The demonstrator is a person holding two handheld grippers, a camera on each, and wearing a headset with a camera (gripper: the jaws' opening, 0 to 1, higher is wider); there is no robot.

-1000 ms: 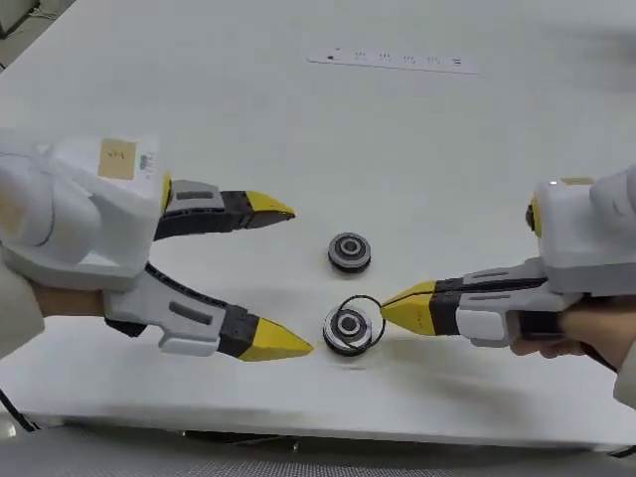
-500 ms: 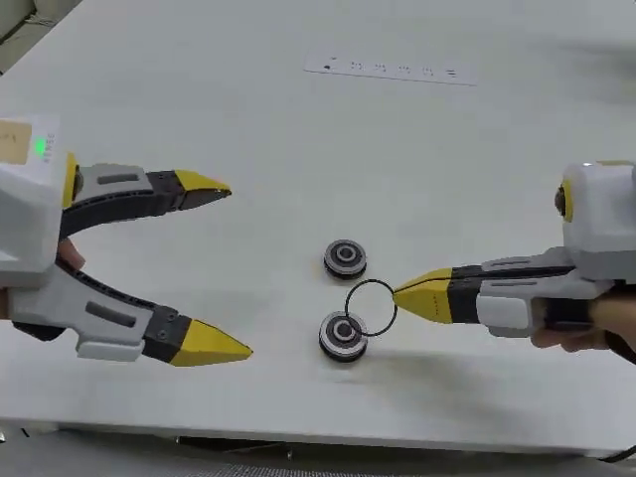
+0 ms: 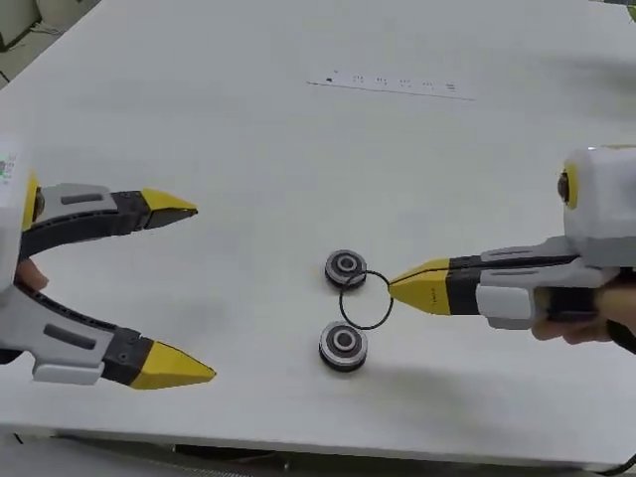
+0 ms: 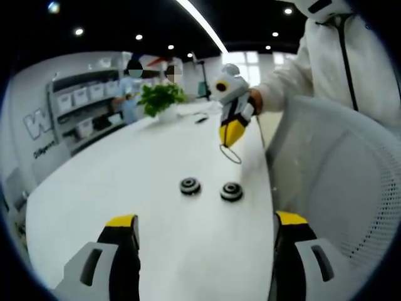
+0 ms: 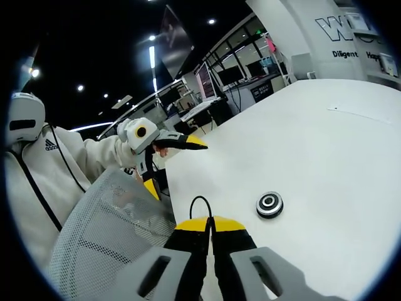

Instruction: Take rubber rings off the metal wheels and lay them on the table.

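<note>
Now the right tongs (image 3: pixel 396 286) pinch the rubber ring (image 3: pixel 365 327), which hangs from their tips above the gap between the two metal wheels (image 3: pixel 343 343) close to the tabletop (image 3: pixel 298 149)'s near edge; the left tongs (image 3: pixel 199 292) gape wide, well apart, so the right is nearer.

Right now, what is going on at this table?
A person works with two grippers. The right gripper is shut on a rubber ring, held above the table near the farther wheel and the nearer wheel. The left gripper is open, off to the side, holding nothing. The ring is not yet laid down.
</note>
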